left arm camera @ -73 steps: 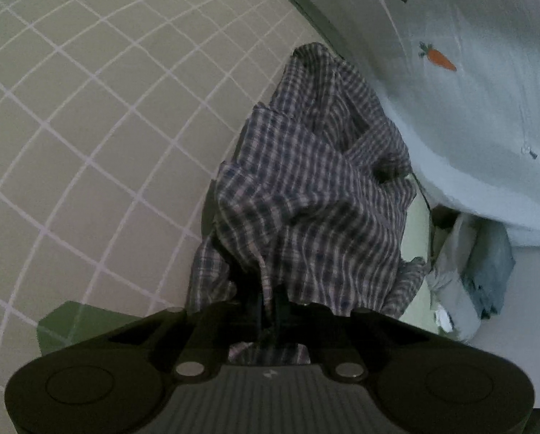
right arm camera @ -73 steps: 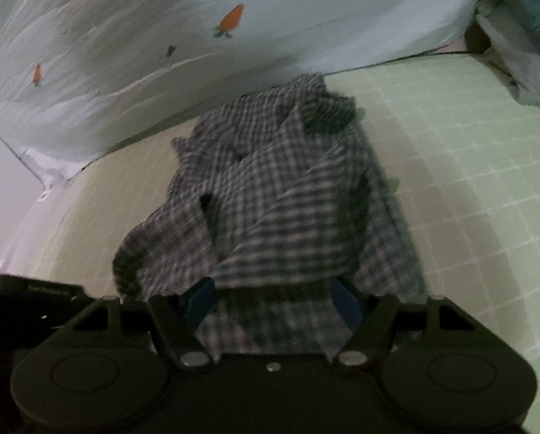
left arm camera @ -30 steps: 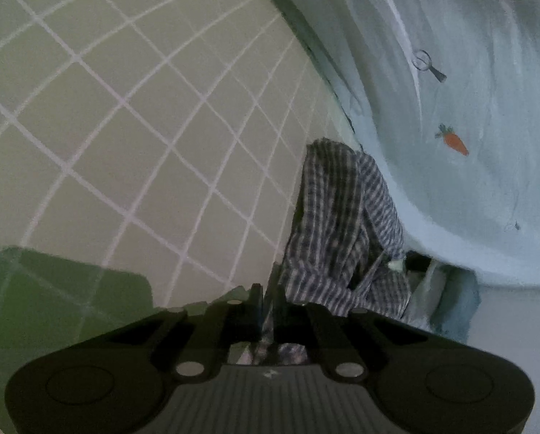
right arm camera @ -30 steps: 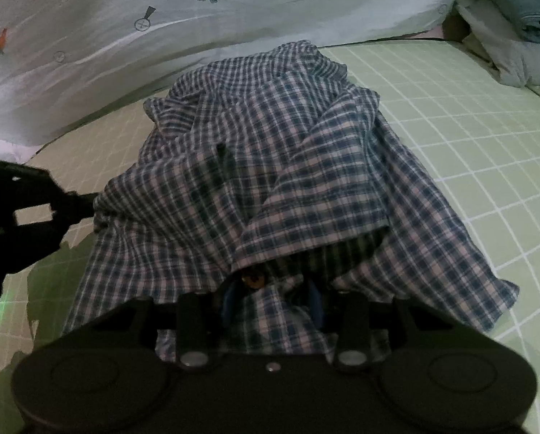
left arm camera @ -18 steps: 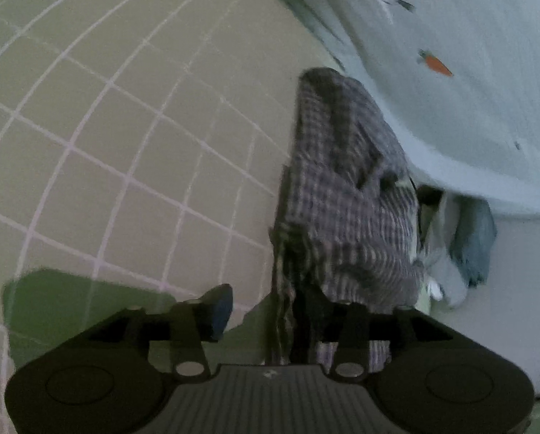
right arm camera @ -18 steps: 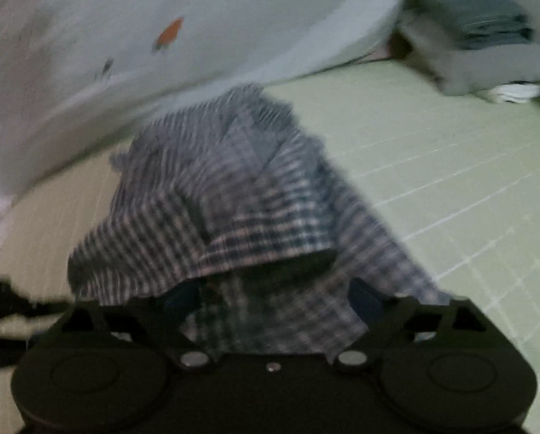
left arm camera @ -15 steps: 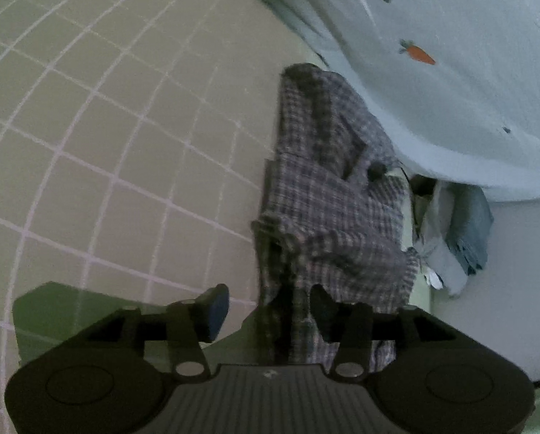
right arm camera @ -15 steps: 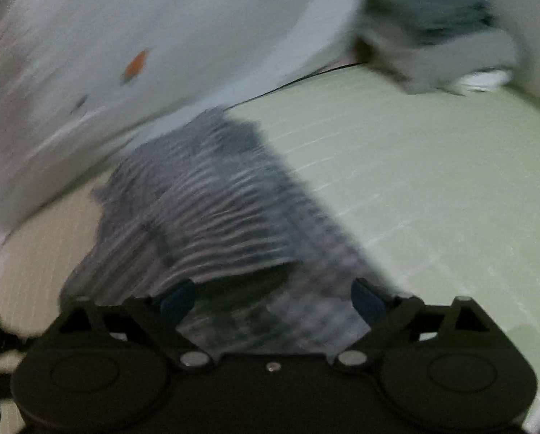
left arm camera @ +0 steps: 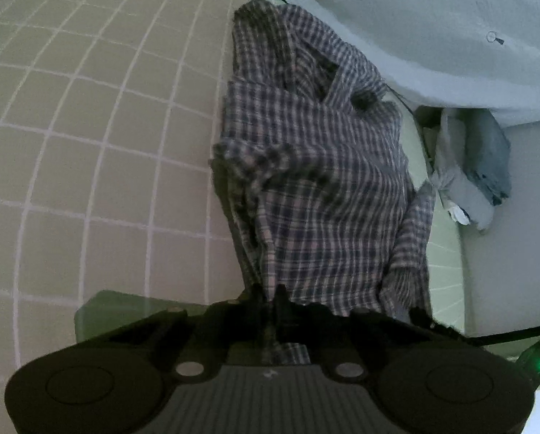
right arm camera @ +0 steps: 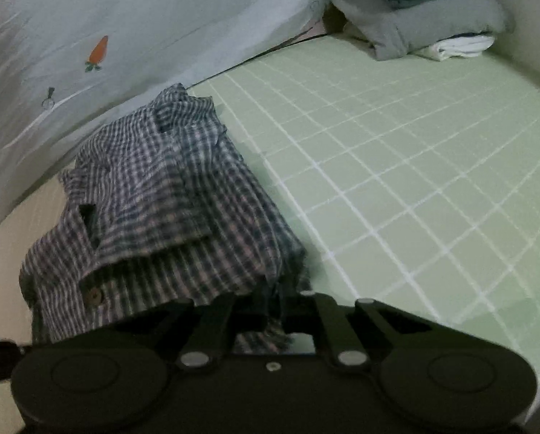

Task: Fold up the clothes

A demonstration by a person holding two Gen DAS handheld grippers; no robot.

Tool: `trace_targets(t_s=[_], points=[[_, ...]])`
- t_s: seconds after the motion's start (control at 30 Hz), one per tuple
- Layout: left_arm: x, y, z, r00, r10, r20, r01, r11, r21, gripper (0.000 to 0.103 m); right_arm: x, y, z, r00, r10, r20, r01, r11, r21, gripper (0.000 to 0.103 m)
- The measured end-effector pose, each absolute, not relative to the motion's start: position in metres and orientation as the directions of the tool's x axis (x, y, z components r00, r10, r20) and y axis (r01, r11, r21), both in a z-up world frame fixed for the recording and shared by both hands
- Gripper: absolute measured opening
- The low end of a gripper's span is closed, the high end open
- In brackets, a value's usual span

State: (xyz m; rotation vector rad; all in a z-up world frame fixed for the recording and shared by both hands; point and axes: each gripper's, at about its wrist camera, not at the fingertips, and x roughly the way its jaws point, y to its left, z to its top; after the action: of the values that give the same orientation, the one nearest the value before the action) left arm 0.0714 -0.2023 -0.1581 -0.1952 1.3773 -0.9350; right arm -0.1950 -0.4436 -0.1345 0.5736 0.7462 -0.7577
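A blue-and-white checked shirt (left arm camera: pixel 317 166) lies bunched on a green grid-patterned bed sheet (left arm camera: pixel 89 144). In the left wrist view my left gripper (left arm camera: pixel 271 296) is shut on the shirt's near edge, cloth pinched between its fingers. In the right wrist view the same checked shirt (right arm camera: pixel 154 195) spreads to the left, a brown button showing on its placket. My right gripper (right arm camera: pixel 273 296) is shut on a fold of its hem at the shirt's right side. The fingertips of both grippers are buried in cloth.
A pale blue quilt with carrot prints (right arm camera: pixel 125 18) lies along the far side of the bed. A stack of folded grey and teal clothes (right arm camera: pixel 425 7) sits at the far corner by the wall. Bare sheet (right arm camera: pixel 414 181) stretches right of the shirt.
Half a second ago both grippers stood open by the shirt. Both have since closed on its near edge, and the right gripper has shifted toward the shirt's right side.
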Motion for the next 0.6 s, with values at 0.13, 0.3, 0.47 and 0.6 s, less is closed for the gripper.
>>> trace_targets(t_s=[0.13, 0.3, 0.47, 0.6], points=[[0.060, -0.194, -0.151, -0.023, -0.631, -0.775, 0.437, 0.691, -0.576, 0.015, -0.203, -0.436, -0.131, 0.493, -0.401, -0.772, 0.744, 0.654, 0.135, 0.024], [0.057, -0.188, -0.140, 0.070, -0.619, -0.782, 0.381, 0.741, -0.553, 0.031, -0.182, -0.421, -0.107, 0.588, -0.429, -0.686, 0.609, 0.793, 0.026, 0.044], [0.057, -0.182, -0.137, 0.120, -0.595, -0.795, 0.333, 0.778, -0.532, 0.036, -0.146, -0.426, -0.116, 0.611, -0.268, -0.745, 0.459, 0.886, 0.058, 0.027], [0.065, -0.175, -0.139, 0.146, -0.581, -0.801, 0.300, 0.798, -0.524, 0.037, -0.126, -0.436, -0.130, 0.597, -0.194, -0.778, 0.442, 0.889, 0.118, 0.023]])
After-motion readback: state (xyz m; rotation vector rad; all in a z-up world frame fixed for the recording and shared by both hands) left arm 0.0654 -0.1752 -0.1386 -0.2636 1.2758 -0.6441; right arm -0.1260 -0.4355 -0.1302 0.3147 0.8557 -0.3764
